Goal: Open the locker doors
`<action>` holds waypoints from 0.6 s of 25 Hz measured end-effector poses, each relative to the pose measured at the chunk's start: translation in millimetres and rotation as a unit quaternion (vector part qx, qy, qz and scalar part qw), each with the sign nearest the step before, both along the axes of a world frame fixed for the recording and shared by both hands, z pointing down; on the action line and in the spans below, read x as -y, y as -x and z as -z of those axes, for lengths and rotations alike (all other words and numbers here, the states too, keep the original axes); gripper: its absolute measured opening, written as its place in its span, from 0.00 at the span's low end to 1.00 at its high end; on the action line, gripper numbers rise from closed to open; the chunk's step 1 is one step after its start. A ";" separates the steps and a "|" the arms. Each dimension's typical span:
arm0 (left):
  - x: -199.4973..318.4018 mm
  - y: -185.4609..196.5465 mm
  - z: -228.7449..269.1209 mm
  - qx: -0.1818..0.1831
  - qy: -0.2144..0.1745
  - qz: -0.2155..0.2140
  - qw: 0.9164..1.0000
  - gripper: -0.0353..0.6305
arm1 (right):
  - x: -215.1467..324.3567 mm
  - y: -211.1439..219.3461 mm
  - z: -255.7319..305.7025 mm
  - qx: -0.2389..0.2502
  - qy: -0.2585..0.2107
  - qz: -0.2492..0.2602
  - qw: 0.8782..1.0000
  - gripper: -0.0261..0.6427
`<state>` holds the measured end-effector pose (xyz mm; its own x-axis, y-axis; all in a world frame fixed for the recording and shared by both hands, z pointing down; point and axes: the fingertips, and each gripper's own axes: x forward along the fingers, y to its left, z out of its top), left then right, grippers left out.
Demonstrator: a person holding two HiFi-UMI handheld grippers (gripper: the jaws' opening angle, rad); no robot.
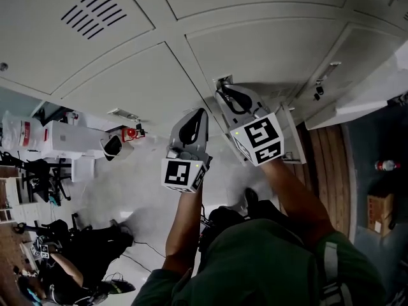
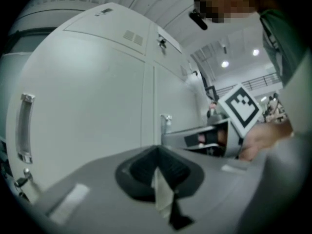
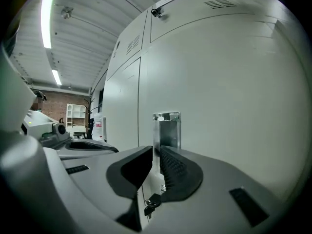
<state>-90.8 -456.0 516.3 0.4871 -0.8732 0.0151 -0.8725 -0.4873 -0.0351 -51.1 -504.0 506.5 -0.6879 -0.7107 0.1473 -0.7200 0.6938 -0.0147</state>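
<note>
A wall of pale grey sheet-metal lockers (image 1: 127, 75) fills the upper part of the head view, its flat doors divided by thin seams and one door cut with slanted vent slots (image 1: 92, 11); a smooth grey floor (image 1: 127, 190) is seen below, with a strip of brown planks (image 1: 325, 164) to the right. Towards the left, the left gripper (image 1: 199, 113) is held just short of the door faces, apart from any handle. Its dark ribbed pads are brought together at the tips and nothing is held between them, while its marker cube (image 1: 185, 174) faces the camera. In the left gripper view a long, upright bright-metal bar handle (image 2: 24, 128) is seen far to the left on a neighbouring door. To the right, the right gripper (image 1: 223, 89) is set against the door at its small handle (image 3: 166, 128), a narrow upright plate of shiny metal beside the door's seam. The jaws are closed to a slim gap with this plate clamped between them. A small dark key (image 3: 151, 204) is visible through the gap below.
</note>
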 end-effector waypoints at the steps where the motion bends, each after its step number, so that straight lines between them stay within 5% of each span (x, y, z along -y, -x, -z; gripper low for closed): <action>1: 2.4 -0.2 2.1 0.001 -0.001 -0.002 1.000 0.05 | 0.0 0.9 -0.1 -0.002 0.000 0.005 1.000 0.10; 12: -0.5 -29.7 4.1 0.004 0.000 -0.041 0.999 0.05 | -61.5 -22.5 -1.9 0.010 0.009 0.050 0.999 0.10; 15: -14.2 -47.3 11.6 -0.022 -0.013 -0.057 0.998 0.03 | -86.4 -37.1 -3.0 0.010 0.011 0.035 0.999 0.10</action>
<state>-43.6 -441.7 504.6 0.5836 -0.8114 -0.0312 -0.8120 -0.5836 -0.0115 -13.9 -417.5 509.5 -0.7392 -0.6571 0.1477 -0.6688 0.7421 -0.0452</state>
